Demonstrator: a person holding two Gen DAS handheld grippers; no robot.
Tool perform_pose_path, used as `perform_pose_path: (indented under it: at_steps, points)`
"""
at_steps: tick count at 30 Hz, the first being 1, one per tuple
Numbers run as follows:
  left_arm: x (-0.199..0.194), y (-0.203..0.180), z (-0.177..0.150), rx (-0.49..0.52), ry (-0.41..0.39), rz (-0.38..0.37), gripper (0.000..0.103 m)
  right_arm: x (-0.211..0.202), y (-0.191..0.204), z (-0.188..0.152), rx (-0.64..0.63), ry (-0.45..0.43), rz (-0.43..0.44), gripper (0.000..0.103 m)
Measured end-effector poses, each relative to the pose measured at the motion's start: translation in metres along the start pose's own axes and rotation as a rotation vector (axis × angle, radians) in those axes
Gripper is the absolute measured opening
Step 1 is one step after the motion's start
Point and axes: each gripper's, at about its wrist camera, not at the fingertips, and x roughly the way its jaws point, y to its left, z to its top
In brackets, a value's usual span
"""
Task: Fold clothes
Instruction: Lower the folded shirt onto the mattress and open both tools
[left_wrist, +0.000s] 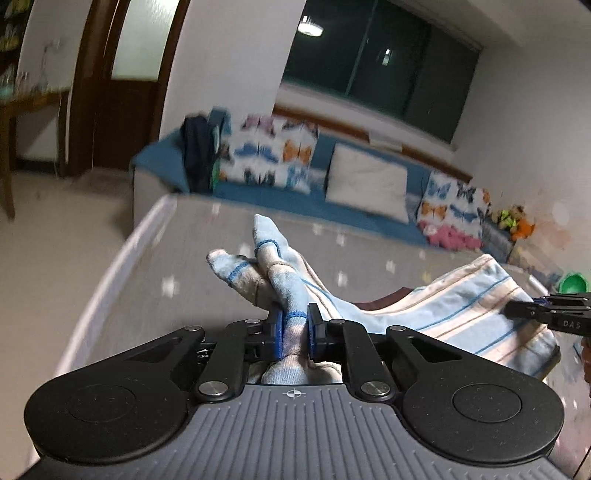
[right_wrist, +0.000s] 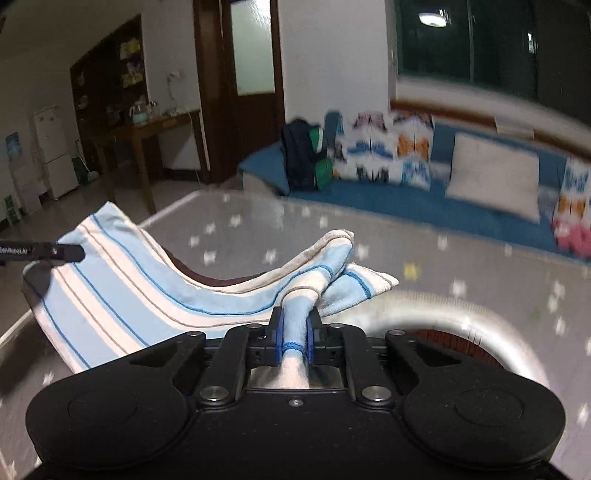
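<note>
Star-patterned grey table (right_wrist: 461, 258): striped blue-and-white garment (right_wrist: 122, 295) slung above it between both tongs; left gripper (left_wrist: 294, 330) and right gripper (right_wrist: 294, 332) each clenched on a bunched corner.

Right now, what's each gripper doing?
Left gripper: shut on a bunched corner of the striped cloth.
Right gripper: shut on another bunched corner of the same cloth.

garment (right_wrist: 122, 295) over the table (right_wrist: 461, 266), sofa (right_wrist: 406, 199) behind it.
</note>
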Motion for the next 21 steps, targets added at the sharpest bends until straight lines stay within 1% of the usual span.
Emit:
perform_pose_path:
  at_steps: [4,6,8,10,12,14,15,17,18,19,20,21]
  points:
    - [0.016,-0.001,0.033,0.011,-0.062,0.037,0.013,0.015,-0.007,0.028,-0.011,-0.049,-0.039,0.013]
    - [0.032,0.001,0.044,0.001,-0.067,0.042,0.013,0.028,-0.014,0.036,-0.006,-0.057,-0.049,0.013]
    - [0.051,0.001,0.049,0.012,-0.06,0.065,0.014,0.044,-0.02,0.04,-0.015,-0.057,-0.063,0.013]
    - [0.071,0.003,0.048,0.01,-0.035,0.094,0.015,0.065,-0.029,0.04,-0.003,-0.039,-0.08,0.013]
    - [0.09,0.007,0.043,0.002,-0.002,0.106,0.018,0.087,-0.037,0.034,0.011,-0.005,-0.094,0.013]
    - [0.123,0.015,0.028,0.001,0.068,0.149,0.018,0.112,-0.045,0.02,0.009,0.05,-0.127,0.013]
    - [0.136,0.018,0.019,0.004,0.097,0.175,0.018,0.123,-0.049,0.013,0.007,0.078,-0.144,0.015]
    - [0.148,0.026,0.008,0.002,0.143,0.21,0.019,0.143,-0.055,-0.001,0.004,0.127,-0.174,0.016]
    - [0.151,0.029,0.003,0.0,0.162,0.214,0.022,0.145,-0.058,-0.006,0.007,0.134,-0.18,0.024]
    - [0.151,0.033,0.0,-0.002,0.17,0.217,0.026,0.148,-0.063,-0.013,0.02,0.144,-0.186,0.027]
    - [0.15,0.037,-0.002,-0.002,0.174,0.222,0.03,0.147,-0.067,-0.016,0.031,0.148,-0.187,0.028]
    - [0.147,0.04,-0.005,-0.002,0.17,0.232,0.036,0.145,-0.069,-0.019,0.036,0.149,-0.188,0.031]
